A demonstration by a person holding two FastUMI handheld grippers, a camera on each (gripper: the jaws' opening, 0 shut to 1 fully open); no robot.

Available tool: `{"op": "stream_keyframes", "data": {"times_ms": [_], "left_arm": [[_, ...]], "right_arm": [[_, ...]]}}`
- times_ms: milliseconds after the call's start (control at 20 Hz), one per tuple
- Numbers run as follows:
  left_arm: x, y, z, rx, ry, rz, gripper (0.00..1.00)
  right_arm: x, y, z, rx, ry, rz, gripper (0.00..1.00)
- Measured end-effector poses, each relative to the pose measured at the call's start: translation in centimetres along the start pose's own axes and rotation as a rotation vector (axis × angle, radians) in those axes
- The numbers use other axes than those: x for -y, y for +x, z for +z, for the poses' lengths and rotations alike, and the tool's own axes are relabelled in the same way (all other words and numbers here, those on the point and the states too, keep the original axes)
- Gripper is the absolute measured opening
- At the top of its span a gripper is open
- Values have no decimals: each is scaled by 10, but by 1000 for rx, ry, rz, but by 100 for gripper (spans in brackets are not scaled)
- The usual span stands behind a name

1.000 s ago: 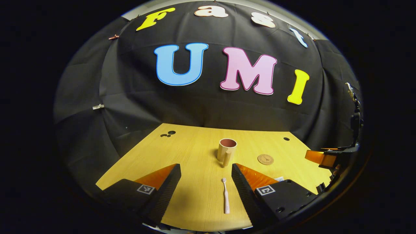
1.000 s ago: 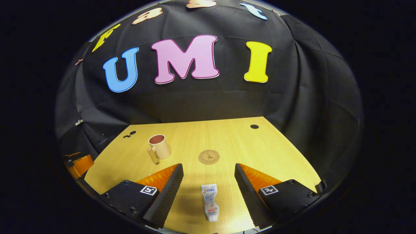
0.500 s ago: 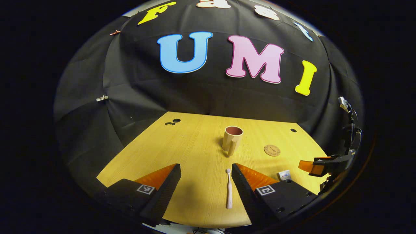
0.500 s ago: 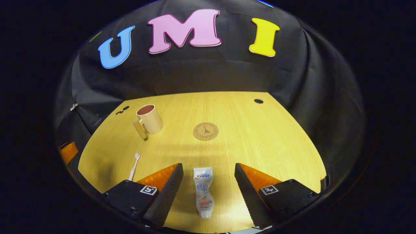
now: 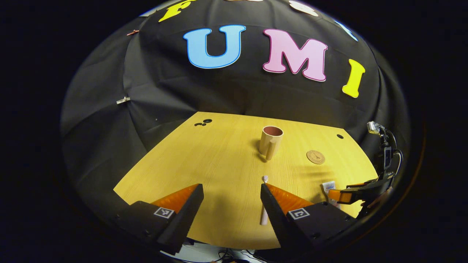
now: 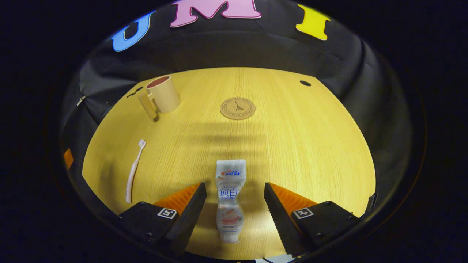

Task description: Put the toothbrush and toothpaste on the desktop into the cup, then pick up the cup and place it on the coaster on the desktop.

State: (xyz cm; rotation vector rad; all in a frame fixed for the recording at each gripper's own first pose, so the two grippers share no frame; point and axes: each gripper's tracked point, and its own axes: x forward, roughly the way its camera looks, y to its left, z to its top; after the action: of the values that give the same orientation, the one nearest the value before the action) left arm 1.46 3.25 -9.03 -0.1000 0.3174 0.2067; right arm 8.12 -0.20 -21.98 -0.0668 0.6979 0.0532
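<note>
A pale pink toothbrush [image 5: 265, 179] lies on the wooden desktop [image 5: 204, 164], its handle partly hidden behind the right-hand finger of my open left gripper [image 5: 231, 190]. The beige cup [image 5: 271, 140] stands upright farther back, handle toward me, with the round brown coaster [image 5: 315, 157] to its right. In the right gripper view a white toothpaste tube [image 6: 228, 175] lies lengthwise between the spread fingers of my open right gripper [image 6: 234, 188], apart from both. The cup [image 6: 162, 95], coaster [image 6: 237, 108] and toothbrush [image 6: 134, 170] lie beyond and to the left.
The right gripper [image 5: 351, 195] shows at the far right of the left gripper view, beside the toothpaste [image 5: 328, 186]. Small dark holes [image 5: 207, 121] [image 6: 305, 83] mark the desk's back corners. The near desk edge runs just under both grippers.
Both grippers have dipped toward the desk. The toothpaste now lies farther in between the right gripper's fingers. The toothbrush has slid behind the left gripper's right-hand finger.
</note>
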Motion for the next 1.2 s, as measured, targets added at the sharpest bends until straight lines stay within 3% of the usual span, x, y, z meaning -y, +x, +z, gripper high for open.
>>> {"op": "stream_keyframes", "data": {"times_ms": [500,600,650,800,850,1000,1050,1100,1200], "left_arm": [[3,-1,-9,-23,18,7,98],[4,-1,-9,-23,22,6,97],[4,-2,-9,-24,24,4,98],[4,-1,-11,-25,30,0,97],[5,-1,-10,-26,31,-1,98],[7,-2,-12,-19,38,-9,98],[8,-2,-12,-17,39,-12,98],[9,-3,-13,-15,39,-16,98],[10,-2,-14,-17,44,-19,98]], "right_arm": [[2,17,-23,-97,3,-10,95],[2,17,-23,-107,2,-11,86],[1,19,-22,-107,1,-14,74],[-2,18,-21,-122,-4,-11,56],[-3,21,-23,-133,-10,-13,43],[-2,20,-22,-184,-12,-8,45],[-2,19,-22,-198,-10,-6,41],[-2,20,-21,-196,-13,-2,45],[-3,20,-22,-190,-41,15,35]]}}
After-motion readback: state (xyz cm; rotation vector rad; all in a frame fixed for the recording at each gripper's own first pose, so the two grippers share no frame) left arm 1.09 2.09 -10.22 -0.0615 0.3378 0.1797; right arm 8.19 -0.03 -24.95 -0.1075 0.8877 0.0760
